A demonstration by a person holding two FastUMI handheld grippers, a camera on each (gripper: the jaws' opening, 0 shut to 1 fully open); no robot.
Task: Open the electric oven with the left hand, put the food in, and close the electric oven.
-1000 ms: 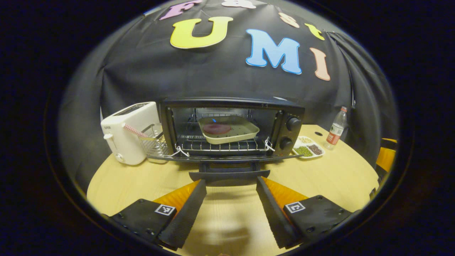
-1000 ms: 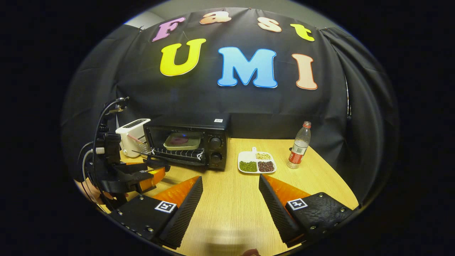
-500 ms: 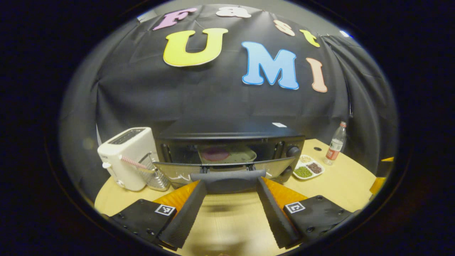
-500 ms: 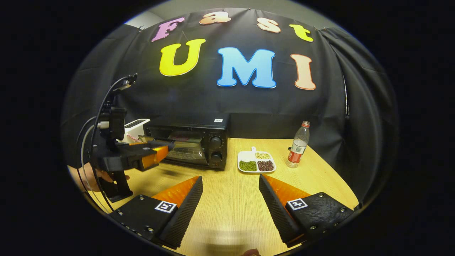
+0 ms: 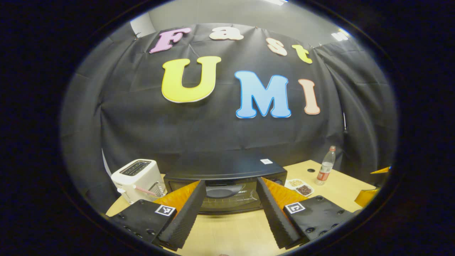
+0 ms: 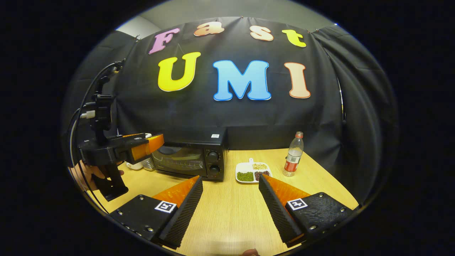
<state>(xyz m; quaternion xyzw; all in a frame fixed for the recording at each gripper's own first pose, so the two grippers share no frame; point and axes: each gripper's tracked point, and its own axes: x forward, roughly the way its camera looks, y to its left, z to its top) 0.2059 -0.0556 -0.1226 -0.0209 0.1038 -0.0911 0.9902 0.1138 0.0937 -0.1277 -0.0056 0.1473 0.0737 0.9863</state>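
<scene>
Electric oven (image 5: 227, 185) sat closed at lower centre, just beyond the left gripper (image 5: 229, 193).
Its fingers were spread apart, grasping nothing; the right gripper (image 6: 231, 188) was likewise released.

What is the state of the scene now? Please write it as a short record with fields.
oven door: shut on the electric oven
left gripper: jaws open, empty, raised in front of the oven
right gripper: jaws open, empty, above the table
left of oven: white toaster
right of oven: divided dish of beans, then plastic bottle
</scene>
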